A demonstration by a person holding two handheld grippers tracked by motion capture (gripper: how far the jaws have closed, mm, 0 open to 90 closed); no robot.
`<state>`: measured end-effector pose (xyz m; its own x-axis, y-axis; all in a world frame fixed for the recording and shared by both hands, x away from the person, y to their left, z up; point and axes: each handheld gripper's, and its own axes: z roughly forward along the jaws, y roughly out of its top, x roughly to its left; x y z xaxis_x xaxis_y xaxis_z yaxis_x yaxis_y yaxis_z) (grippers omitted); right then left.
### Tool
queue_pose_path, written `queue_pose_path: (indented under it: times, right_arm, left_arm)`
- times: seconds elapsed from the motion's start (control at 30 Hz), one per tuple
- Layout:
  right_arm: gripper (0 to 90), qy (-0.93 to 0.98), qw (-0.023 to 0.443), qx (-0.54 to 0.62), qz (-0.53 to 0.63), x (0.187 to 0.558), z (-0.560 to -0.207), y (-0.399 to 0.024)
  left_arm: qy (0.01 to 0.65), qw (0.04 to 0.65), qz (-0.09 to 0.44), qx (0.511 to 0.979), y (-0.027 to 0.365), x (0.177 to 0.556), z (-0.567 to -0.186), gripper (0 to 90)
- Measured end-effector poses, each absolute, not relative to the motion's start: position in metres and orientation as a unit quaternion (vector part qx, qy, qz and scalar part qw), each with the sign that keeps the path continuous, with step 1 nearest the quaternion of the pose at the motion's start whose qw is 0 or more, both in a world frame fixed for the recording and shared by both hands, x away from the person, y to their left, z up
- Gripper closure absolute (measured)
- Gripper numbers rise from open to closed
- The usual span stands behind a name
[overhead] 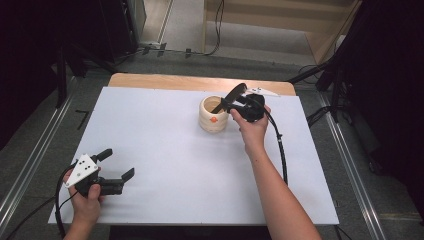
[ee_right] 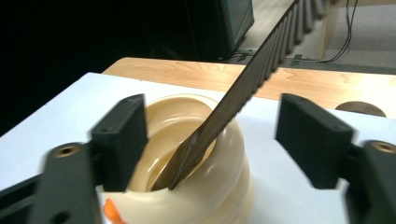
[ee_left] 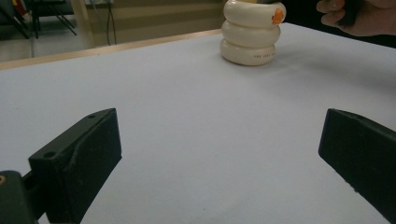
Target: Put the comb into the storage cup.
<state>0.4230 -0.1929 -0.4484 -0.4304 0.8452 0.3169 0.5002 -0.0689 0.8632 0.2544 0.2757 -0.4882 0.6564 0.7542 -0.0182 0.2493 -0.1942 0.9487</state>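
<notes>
Item: cream ribbed holder (overhead: 213, 115), three stacked rings with an orange mark on the side, standing upright toward the far middle of the white bench (overhead: 165, 165). Contents: one dark flat tool with a toothed edge, a comb (overhead: 231, 96) by the look of it, lower end down inside the holder, upper end leaning out over the rim toward the far right. Right gripper (overhead: 235, 103): just beside the holder rim, jaws spread to either side of the comb and not touching it, as seen in the right gripper view (ee_right: 212, 135). Left gripper (overhead: 116, 163): near left corner of the bench, well apart from the holder, jaws spread, nothing between them. Step in hand, as judged: comb resting in the holder, right gripper either letting go or about to pinch. Handling note: if pulling back, draw straight away along the line of the comb without brushing the rim; holder looks light and tall, liable to tip or slide. If grasping, close squarely on the flat faces above the rim, not on the teeth. Left gripper free for steadying the holder if needed.
</notes>
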Motion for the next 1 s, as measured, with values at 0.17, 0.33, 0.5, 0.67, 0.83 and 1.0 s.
queue_pose_path:
  times: [0.17, 0.33, 0.5, 0.67, 0.83, 1.0]
  right_arm:
    - [8.5, 0.669, 0.158, 0.500, 0.527, 0.415, -0.447, -0.198]
    - [0.0, 0.677, 0.164, 0.481, 0.533, 0.407, -0.443, -0.202]
    - [0.0, 0.690, 0.170, 0.458, 0.534, 0.400, -0.440, -0.200]
    - [0.0, 0.696, 0.177, 0.449, 0.532, 0.394, -0.438, -0.199]
    - [0.0, 0.696, 0.182, 0.445, 0.534, 0.387, -0.438, -0.203]
    - [0.0, 0.698, 0.190, 0.439, 0.533, 0.380, -0.437, -0.207]
  left_arm:
    - [0.340, 0.534, 0.236, 0.737, 0.275, 0.254, -0.488, 0.0]
    - [0.340, 0.535, 0.237, 0.736, 0.275, 0.255, -0.488, 0.0]
    - [0.340, 0.534, 0.236, 0.737, 0.275, 0.254, -0.488, 0.0]
    - [0.340, 0.534, 0.237, 0.737, 0.275, 0.254, -0.488, 0.0]
    - [0.340, 0.534, 0.237, 0.737, 0.275, 0.254, -0.488, 0.0]
    - [0.339, 0.534, 0.237, 0.738, 0.275, 0.254, -0.488, 0.0]
